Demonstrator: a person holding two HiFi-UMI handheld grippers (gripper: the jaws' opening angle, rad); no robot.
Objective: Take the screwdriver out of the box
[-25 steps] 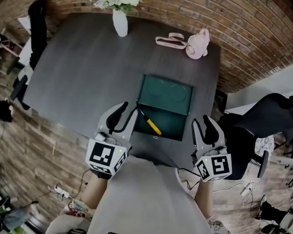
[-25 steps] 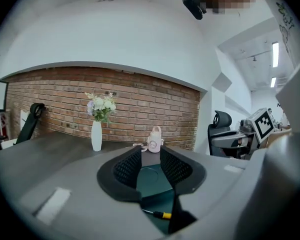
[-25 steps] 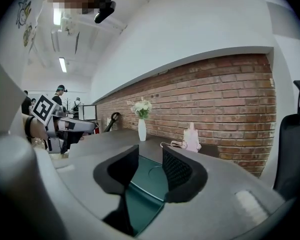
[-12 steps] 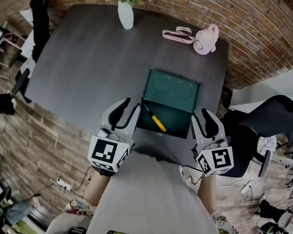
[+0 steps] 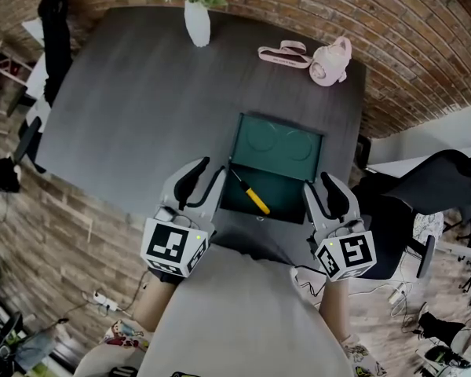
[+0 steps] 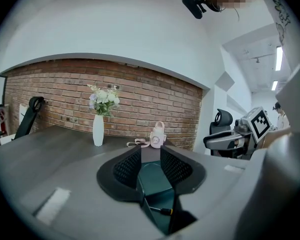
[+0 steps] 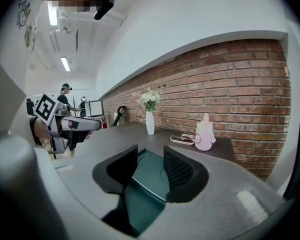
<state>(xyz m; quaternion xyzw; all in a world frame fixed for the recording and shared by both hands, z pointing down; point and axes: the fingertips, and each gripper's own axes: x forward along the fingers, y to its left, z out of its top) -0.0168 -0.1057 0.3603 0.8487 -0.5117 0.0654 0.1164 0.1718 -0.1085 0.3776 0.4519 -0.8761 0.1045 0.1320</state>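
**Both grippers open at the near edge of the box, screwdriver inside**

The left gripper (image 5: 206, 181) has its jaws spread apart and holds nothing. In the left gripper view (image 6: 151, 163) the gap between the pads shows only the green box (image 6: 154, 180) beyond them and one end of the screwdriver (image 6: 161, 210). It sits at the box's near left corner. The right gripper (image 5: 326, 192) sits at the near right corner, its jaws also wide apart and empty. Its own view (image 7: 149, 167) shows only the green floor of the box (image 7: 146, 181) between them. Each gripper carries a cube (image 5: 173, 247) printed with black-and-white square markers.

The screwdriver (image 5: 251, 195) lies flat in the near left part of the box (image 5: 289, 185). Its long axis runs diagonally from far left to near right. The yellow handle is at the near right end and the dark shaft points far left, toward the left gripper.

The box rests near the right edge of the dark bench (image 5: 133, 108). Two faint round outlines mark its far inner face. At the far edge of the bench stand a white vase (image 5: 197, 23) of flowers and, to the right, a pink bottle (image 5: 333, 63) with a strap (image 5: 281, 53).
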